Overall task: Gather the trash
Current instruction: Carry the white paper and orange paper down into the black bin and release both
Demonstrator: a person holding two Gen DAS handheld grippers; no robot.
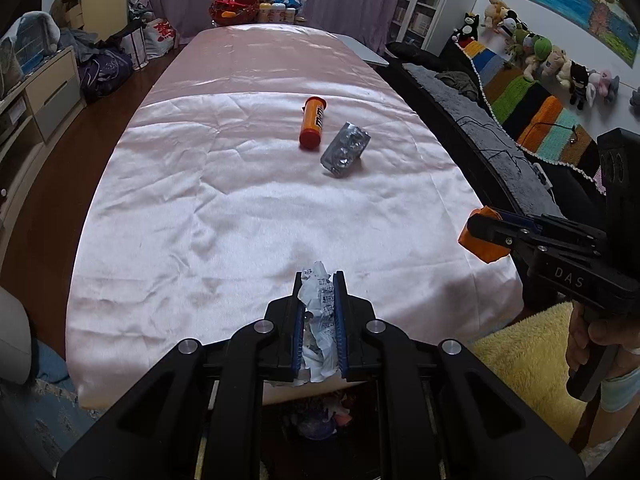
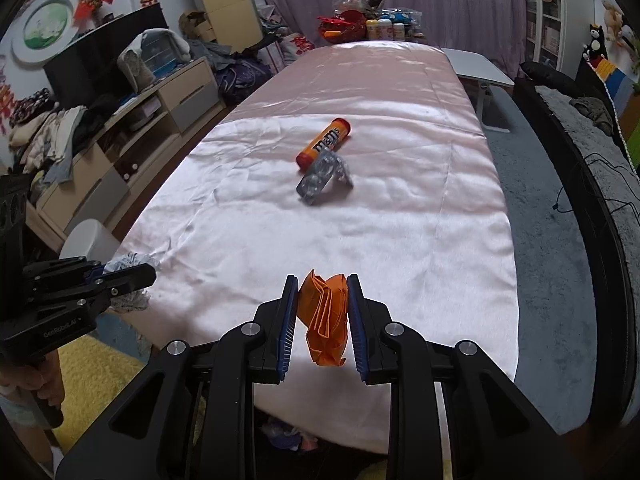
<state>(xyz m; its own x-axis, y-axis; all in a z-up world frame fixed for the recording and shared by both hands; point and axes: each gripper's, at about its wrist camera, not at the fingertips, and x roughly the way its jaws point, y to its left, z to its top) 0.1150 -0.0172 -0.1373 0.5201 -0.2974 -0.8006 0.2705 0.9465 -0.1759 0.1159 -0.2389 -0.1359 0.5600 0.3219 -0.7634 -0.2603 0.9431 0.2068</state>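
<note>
The left gripper pinches a crumpled printed paper between its blue pads, held just over the table's near edge. The right gripper clamps a folded orange paper the same way, a little above the cloth. Both hang at the near end, probably because the drop point lies below: under the table edge a heap of scraps shows, likely the trash container, and holding the pieces out past the edge would let them fall straight in. That is a guess; the container's rim is hidden by the gripper bodies and shadow, so I cannot tell whether it is a bin or a bag.

Farther along the pink cloth lie the remaining pieces: a silver blister pack, propped up on one edge, and just behind it an orange candy tube on its side. From the right wrist view they overlap; from the left they look apart, so contact is uncertain.

At the far end stands a pile of bottles and toys, too small to sort out.

The print on the white paper is unreadable.
</note>
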